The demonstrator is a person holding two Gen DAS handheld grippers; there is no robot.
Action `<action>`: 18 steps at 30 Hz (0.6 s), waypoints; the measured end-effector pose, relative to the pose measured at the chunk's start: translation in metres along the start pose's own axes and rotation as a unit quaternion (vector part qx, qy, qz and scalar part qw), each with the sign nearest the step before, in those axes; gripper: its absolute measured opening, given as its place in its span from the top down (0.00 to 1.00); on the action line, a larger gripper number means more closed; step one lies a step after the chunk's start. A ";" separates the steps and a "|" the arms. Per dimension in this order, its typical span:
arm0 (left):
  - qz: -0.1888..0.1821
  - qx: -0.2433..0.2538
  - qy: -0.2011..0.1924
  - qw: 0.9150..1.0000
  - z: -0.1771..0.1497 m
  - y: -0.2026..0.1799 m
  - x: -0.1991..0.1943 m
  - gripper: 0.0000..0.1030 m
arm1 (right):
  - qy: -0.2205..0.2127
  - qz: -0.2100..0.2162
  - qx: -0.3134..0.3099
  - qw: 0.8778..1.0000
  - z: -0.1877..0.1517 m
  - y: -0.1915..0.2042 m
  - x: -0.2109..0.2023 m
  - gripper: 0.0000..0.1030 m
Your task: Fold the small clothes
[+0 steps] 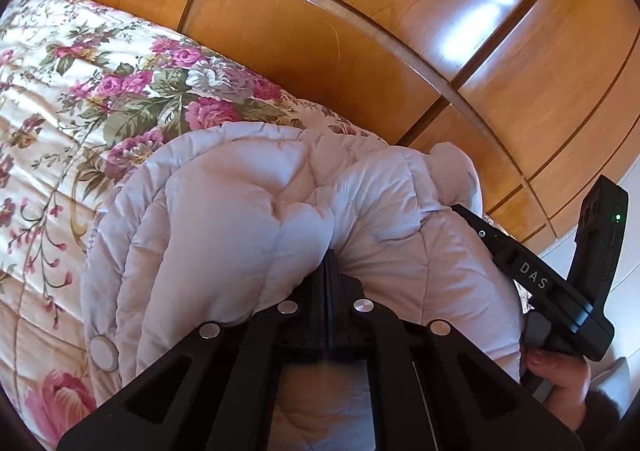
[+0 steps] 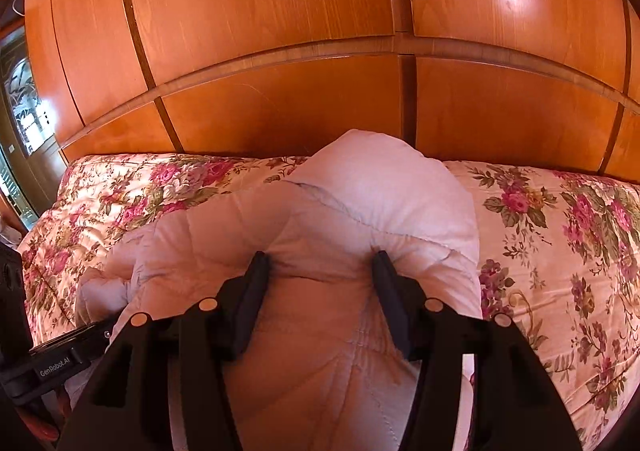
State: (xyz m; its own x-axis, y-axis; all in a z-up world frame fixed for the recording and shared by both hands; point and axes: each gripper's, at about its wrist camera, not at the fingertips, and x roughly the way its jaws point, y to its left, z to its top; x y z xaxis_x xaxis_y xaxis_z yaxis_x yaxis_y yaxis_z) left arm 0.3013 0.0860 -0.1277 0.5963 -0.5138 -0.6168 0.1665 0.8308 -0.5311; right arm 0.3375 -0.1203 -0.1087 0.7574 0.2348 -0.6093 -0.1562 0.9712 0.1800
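Observation:
A pale lilac quilted puffer jacket point(image 1: 248, 219) lies bunched on a floral bedspread point(image 1: 80, 99). My left gripper point(image 1: 329, 257) is shut on a fold of the jacket, its fingers pressed together and sunk into the padding. In the right wrist view the same jacket point(image 2: 360, 211) fills the middle, its rounded hood end pointing toward the wardrobe. My right gripper point(image 2: 322, 263) is spread wide, with thick padded fabric bulging between its fingers point(image 2: 258, 271). The right gripper's body point(image 1: 560, 283) shows at the right edge of the left wrist view, held by a hand.
A glossy wooden wardrobe point(image 2: 320, 51) stands just behind the bed. The floral bedspread point(image 2: 560, 251) spreads to both sides of the jacket. A snap button point(image 1: 103, 349) shows on the jacket's edge. The left gripper's body point(image 2: 48, 363) shows at the lower left.

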 end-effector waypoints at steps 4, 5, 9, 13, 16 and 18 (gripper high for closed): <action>-0.005 0.001 -0.012 1.000 -0.002 0.002 -0.005 0.98 | -0.007 -0.005 -0.011 1.000 -0.002 0.005 -0.007 0.47; -0.003 0.004 -0.017 1.000 -0.004 0.001 -0.008 0.98 | -0.006 -0.008 -0.015 1.000 -0.002 0.007 -0.009 0.47; 0.020 0.022 -0.036 0.999 -0.011 -0.007 -0.025 0.98 | -0.011 -0.023 -0.041 0.999 -0.004 0.016 -0.022 0.46; 0.038 0.040 -0.047 0.997 -0.018 -0.015 -0.043 0.98 | -0.037 -0.028 -0.044 0.998 -0.012 0.018 -0.047 0.35; 0.038 0.034 -0.057 0.997 -0.027 -0.015 -0.062 0.98 | -0.050 -0.018 -0.020 0.998 -0.021 0.011 -0.072 0.28; 0.039 0.031 -0.062 0.997 -0.032 -0.014 -0.073 0.98 | -0.050 -0.017 -0.005 0.999 -0.030 0.007 -0.087 0.28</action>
State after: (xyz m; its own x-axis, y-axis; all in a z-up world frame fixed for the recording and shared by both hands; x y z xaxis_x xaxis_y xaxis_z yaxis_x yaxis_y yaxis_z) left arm 0.2302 0.1046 -0.0941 0.7012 -0.4197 -0.5763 0.1615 0.8809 -0.4449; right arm 0.2516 -0.1331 -0.0773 0.8218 0.1961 -0.5350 -0.1343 0.9791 0.1527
